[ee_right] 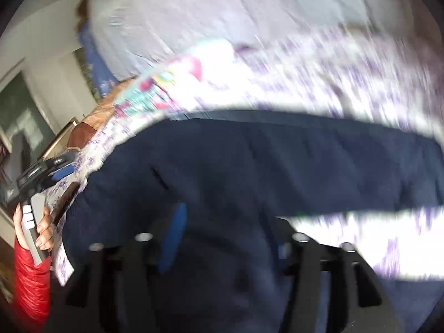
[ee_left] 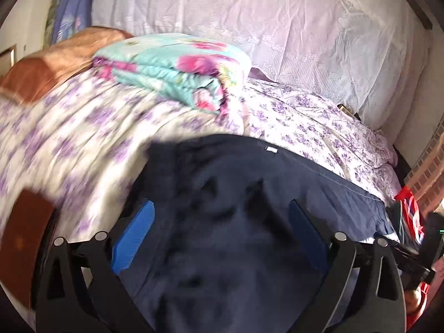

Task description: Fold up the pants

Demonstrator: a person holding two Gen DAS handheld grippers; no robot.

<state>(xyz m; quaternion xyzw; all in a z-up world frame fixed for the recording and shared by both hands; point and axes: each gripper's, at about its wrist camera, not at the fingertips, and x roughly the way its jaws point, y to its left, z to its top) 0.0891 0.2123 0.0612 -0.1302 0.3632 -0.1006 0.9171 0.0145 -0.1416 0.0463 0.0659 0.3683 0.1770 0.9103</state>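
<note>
Dark navy pants (ee_left: 249, 183) lie spread on a bed with a purple-flowered sheet (ee_left: 319, 122). My left gripper (ee_left: 220, 208) hangs just above the pants, its blue fingers (ee_left: 138, 230) wide apart and empty. In the blurred right wrist view the pants (ee_right: 277, 161) fill the middle. My right gripper (ee_right: 224, 222) is over them with its jaws apart, one blue finger (ee_right: 174, 236) showing; the other finger is mostly hidden by cloth. The left gripper and the hand holding it (ee_right: 33, 194) show at that view's left edge.
A folded turquoise floral quilt (ee_left: 172, 69) lies behind the pants. A pale lace-covered pillow or headboard (ee_left: 277, 22) is at the back. A brown wooden piece (ee_left: 30, 69) is at the left. A red bag (ee_left: 410, 208) and a basket (ee_left: 427, 166) sit at the right.
</note>
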